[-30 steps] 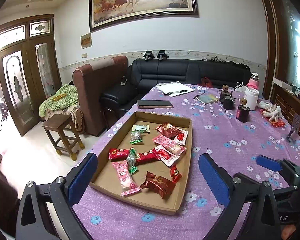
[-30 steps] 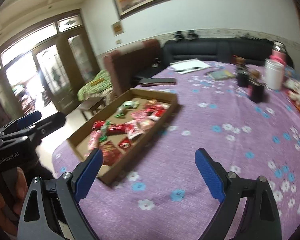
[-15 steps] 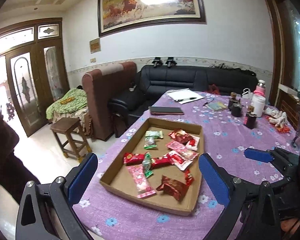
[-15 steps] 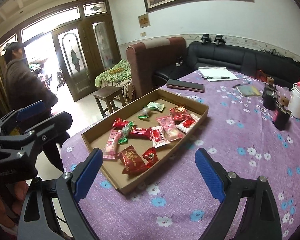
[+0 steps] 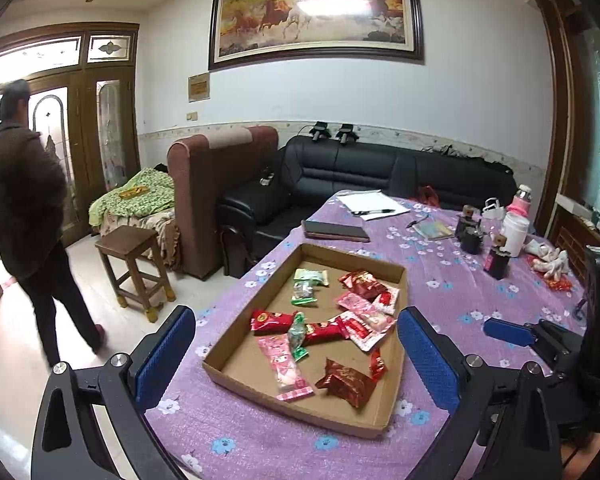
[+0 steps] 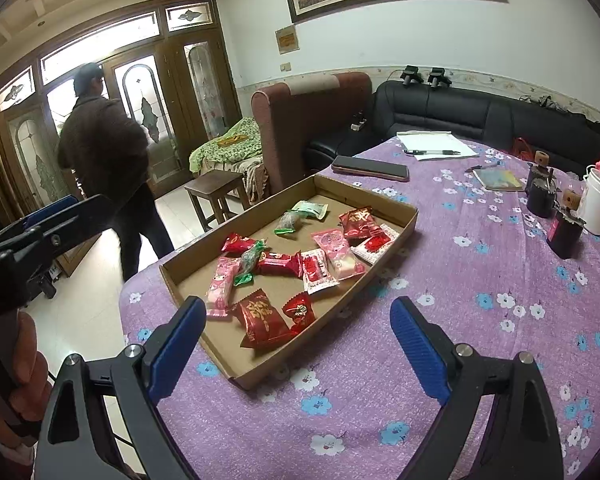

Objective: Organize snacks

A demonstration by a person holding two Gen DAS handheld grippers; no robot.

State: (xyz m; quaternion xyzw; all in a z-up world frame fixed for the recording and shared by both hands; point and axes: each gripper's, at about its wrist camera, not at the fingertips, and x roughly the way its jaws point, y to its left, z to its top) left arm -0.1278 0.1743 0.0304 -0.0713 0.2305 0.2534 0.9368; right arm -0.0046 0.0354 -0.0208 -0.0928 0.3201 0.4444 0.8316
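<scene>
Snacks [image 6: 296, 256] lie in the tray [image 6: 324, 344] ahead and left of the right gripper [image 6: 296, 340], jaws wide and empty; the left gripper [image 5: 296, 356], equally agape, holds nothing

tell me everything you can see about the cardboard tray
The cardboard tray is a shallow, open-topped brown box with low upright walls, lying flat on the purple flowered tablecloth near the table's edge. Loose wrapped snacks in red, pink and green are scattered across its floor. Neither gripper touches it.
</scene>
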